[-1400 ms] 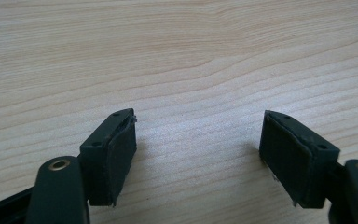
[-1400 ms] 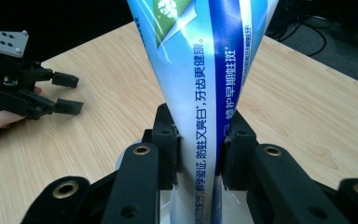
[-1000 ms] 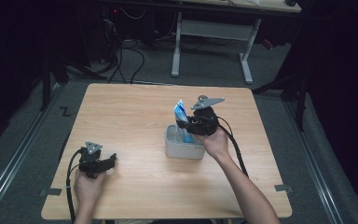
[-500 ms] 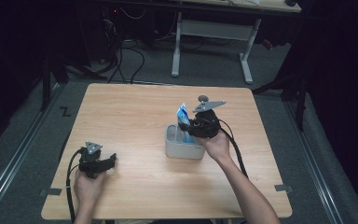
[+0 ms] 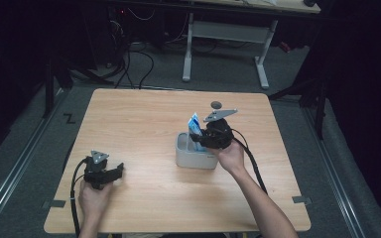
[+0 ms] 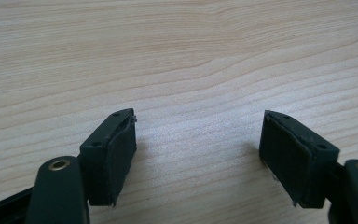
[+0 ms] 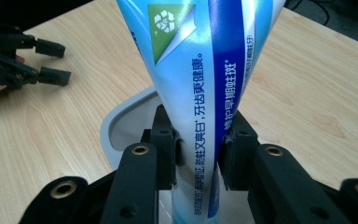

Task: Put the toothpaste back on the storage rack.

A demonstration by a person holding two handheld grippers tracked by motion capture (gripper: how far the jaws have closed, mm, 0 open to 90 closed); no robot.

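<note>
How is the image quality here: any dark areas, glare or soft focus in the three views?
High view: the table is evenly lit, its surroundings nearly black, detail slightly soft. Left gripper view: sharp wood grain, soft shadows beside the left claw, which is open. Right gripper view: the toothpaste tube shows mild sheen but readable print; the right claw clamping it is in focus, the container behind softer.

A light wooden surface is standing on grey floor in a dim room, with a white-legged desk frame and black cables lying behind it and darkness filling both sides.
</note>
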